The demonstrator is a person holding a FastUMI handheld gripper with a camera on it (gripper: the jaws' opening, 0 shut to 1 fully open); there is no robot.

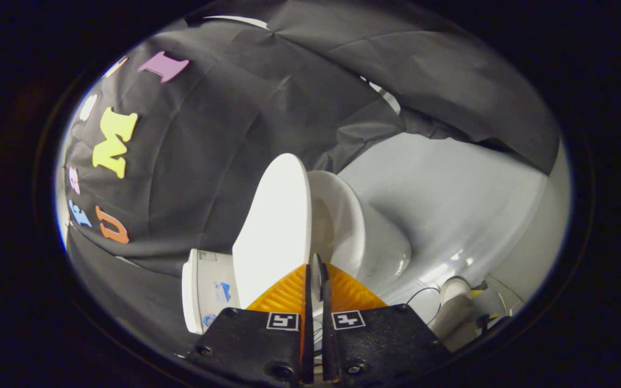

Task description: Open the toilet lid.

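The view is rolled on its side. The white toilet lid (275, 226) stands lifted away from the seat and bowl (345, 229), with a wedge of gap between them. My gripper (316, 268) is shut on the lid's thin front edge, which runs down into the narrow slit between the two fingers. The fingertips (289, 291) hide the lowest part of that edge. The cistern (202, 288) sits behind the lid, by the booth's cloth wall.
A pale floor (450, 199) spreads beyond the bowl. A white pipe (453, 302) and a thin black cable (423, 293) lie beside the toilet's base. Black cloth hangs close behind the cistern and above the floor.
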